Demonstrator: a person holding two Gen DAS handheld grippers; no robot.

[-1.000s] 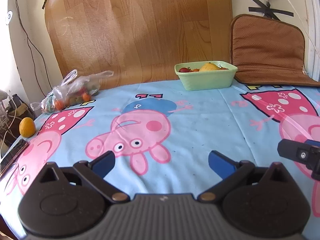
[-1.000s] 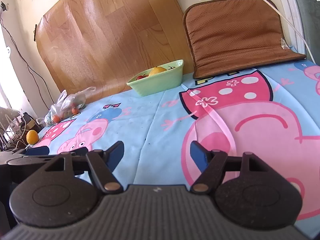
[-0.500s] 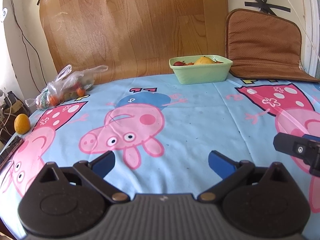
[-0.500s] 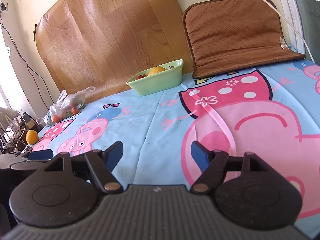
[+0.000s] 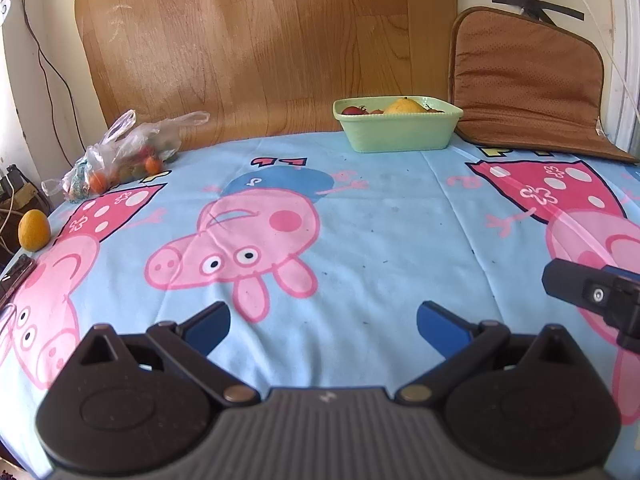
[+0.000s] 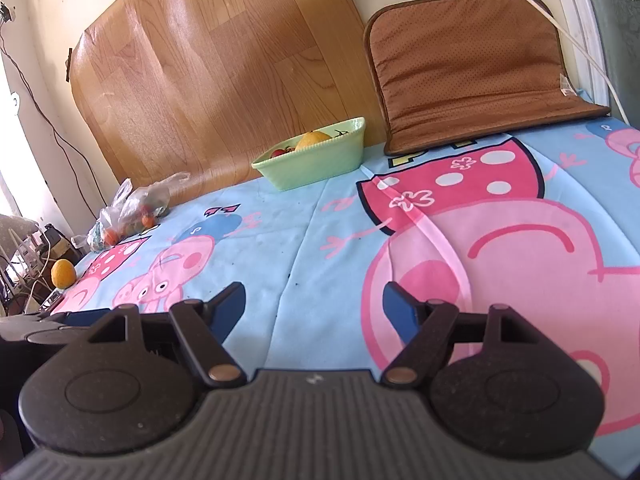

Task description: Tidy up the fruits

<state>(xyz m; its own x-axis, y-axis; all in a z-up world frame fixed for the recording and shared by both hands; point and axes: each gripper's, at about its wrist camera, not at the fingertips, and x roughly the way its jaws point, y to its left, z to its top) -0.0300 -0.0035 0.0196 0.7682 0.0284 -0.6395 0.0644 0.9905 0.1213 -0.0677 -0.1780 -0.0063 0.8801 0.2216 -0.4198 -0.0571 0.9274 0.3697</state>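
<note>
A pale green bowl (image 5: 400, 130) stands at the table's far side and holds a yellow fruit (image 5: 403, 106) and small red fruits; it also shows in the right wrist view (image 6: 316, 160). A clear plastic bag (image 5: 124, 152) with small orange and red fruits lies at the far left, also in the right wrist view (image 6: 132, 210). A lone orange fruit (image 5: 34, 229) sits at the left edge, also in the right wrist view (image 6: 63, 274). My left gripper (image 5: 322, 320) is open and empty above the near tablecloth. My right gripper (image 6: 314, 300) is open and empty too.
A Peppa Pig tablecloth (image 5: 380, 220) covers the table. A wooden board (image 5: 260, 40) and a brown cushion (image 5: 528, 84) lean at the back wall. A dark flat object (image 5: 16, 278) lies at the left edge. Cables and clutter (image 6: 28, 256) sit beyond the left side.
My left gripper has tilted and shifted so the bowl and bag sit lower and more centred in its view. My right gripper has barely moved. Both stay open.
</note>
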